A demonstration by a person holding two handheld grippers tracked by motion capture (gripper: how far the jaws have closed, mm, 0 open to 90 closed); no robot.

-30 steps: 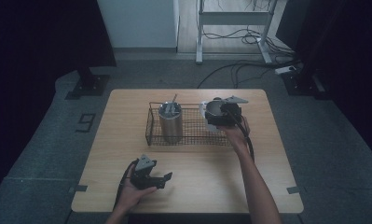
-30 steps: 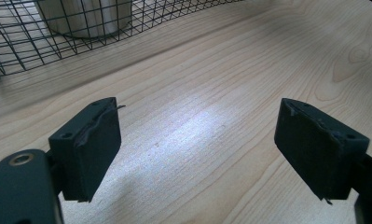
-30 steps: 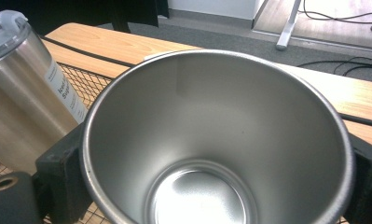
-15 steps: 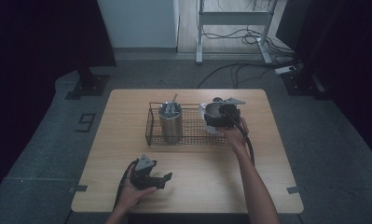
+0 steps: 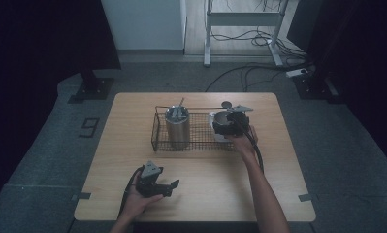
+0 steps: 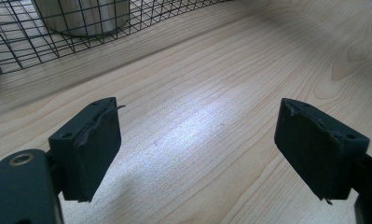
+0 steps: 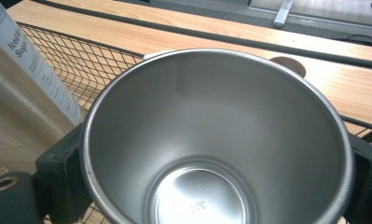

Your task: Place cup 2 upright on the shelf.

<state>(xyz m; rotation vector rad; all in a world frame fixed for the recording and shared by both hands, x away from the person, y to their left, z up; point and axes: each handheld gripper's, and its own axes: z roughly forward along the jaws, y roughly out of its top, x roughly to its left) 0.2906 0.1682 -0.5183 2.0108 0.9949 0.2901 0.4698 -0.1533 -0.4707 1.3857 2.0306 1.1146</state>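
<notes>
A plain steel cup sits between the jaws of my right gripper, whose pads press on its two sides; its open mouth faces the camera. In the high view my right gripper holds the cup over the right end of a black wire basket. A taller steel tumbler with utensils in it stands in the basket's left half. My left gripper rests low over the table's front left, open. In its own view my left gripper has only bare wood between the pads.
A white container with printed text stands just beside the cup in the basket. A small round disc lies on the wooden table behind the basket. Cables trail from both grippers toward the front edge.
My right gripper with the cup has shifted slightly left and toward the front, over the basket's right end. The left gripper has stayed put.
</notes>
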